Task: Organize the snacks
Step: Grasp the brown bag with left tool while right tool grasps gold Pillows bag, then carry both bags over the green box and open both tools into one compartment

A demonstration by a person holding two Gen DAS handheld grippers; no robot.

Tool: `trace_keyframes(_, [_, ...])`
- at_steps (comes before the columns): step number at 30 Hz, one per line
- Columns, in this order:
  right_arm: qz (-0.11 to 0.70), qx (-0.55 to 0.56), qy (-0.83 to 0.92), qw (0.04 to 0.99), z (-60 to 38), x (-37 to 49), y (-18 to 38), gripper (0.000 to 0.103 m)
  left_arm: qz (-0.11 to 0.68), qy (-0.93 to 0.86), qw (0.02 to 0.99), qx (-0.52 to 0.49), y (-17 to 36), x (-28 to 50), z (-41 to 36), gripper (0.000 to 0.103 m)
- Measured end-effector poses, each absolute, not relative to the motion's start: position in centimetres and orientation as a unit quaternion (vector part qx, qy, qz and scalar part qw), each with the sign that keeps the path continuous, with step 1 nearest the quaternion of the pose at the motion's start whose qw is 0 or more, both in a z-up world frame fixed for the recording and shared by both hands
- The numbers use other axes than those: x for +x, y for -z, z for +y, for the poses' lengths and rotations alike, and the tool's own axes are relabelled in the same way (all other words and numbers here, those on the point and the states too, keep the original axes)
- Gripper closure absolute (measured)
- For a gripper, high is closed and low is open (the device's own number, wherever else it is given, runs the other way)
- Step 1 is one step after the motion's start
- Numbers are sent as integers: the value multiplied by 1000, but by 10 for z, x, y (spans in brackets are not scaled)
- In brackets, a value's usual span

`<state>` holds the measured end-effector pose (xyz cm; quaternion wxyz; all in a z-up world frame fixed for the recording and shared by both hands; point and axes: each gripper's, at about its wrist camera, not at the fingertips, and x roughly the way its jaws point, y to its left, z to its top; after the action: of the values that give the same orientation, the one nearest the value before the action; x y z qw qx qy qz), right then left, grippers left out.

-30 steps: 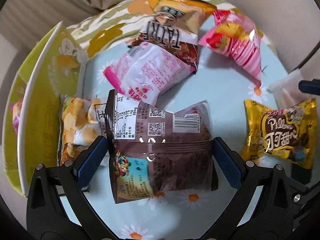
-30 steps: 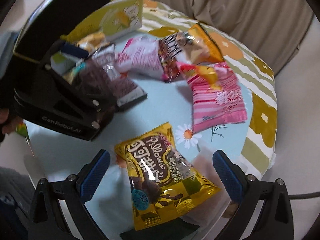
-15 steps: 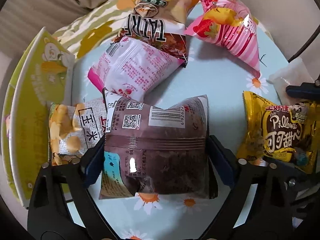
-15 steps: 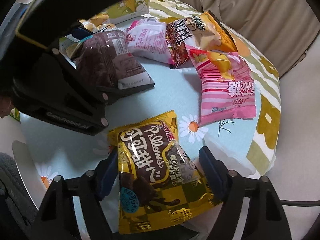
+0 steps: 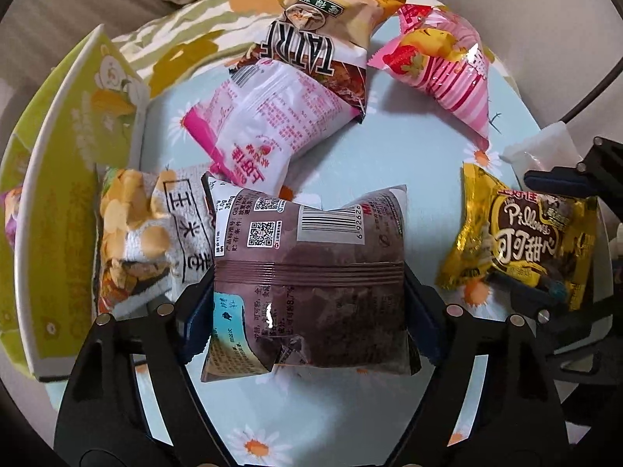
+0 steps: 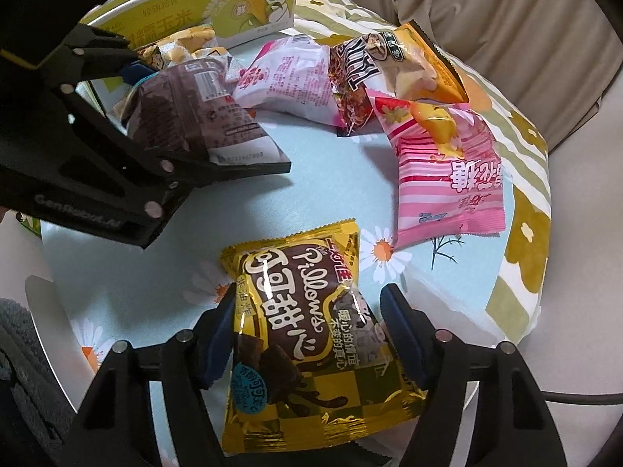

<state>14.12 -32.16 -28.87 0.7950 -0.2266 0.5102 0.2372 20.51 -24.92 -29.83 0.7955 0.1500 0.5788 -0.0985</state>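
On daisy-print tablecloth (image 5: 420,163), at 6 o'clock of left wrist view: brown chocolate snack bag (image 5: 311,284), back side up, barcode showing, sitting between pads of left gripper (image 5: 309,309). Jaws closing; both blue pads already pressing bag's side edges, film bulging between them. Judged light, air-puffed, soft; contents probably crushable, so a gentle squeeze across mid-body, below the seal band, seems best. Glossy film may slip if pinched only at the crimped end.

At 9 o'clock: corn snack packet (image 5: 148,241), partly tucked under the brown bag, beside green carton (image 5: 78,179). At 11 to 12 o'clock: white-pink strawberry packet (image 5: 268,124), overlapped at its top by tan TATRF bag (image 5: 323,27). At 1 o'clock: pink striped packet (image 5: 451,74), apart from the rest.

At 6 o'clock of right wrist view: gold Pillows packet (image 6: 307,334) between pads of right gripper (image 6: 309,334). Jaws closing; left pad against the packet's edge, right pad touching or just short, hard to tell. Judged light, crinkly, slippery foil; a hold across the waist is likely the safest.
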Motion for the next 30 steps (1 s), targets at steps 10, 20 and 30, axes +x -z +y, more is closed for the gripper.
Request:
trace_keyframes(10, [515, -208, -246, 794, -315, 138, 283, 53, 571, 97, 804, 134, 283, 193, -237, 24])
trace_keyframes(20, [496, -160, -221, 824, -316, 138, 238, 53, 526, 89, 840, 103, 225, 178, -226, 24])
trace_keyframes(30, [457, -113, -214, 856, -290, 145, 167, 53, 477, 61, 876, 47, 149, 178, -170, 24])
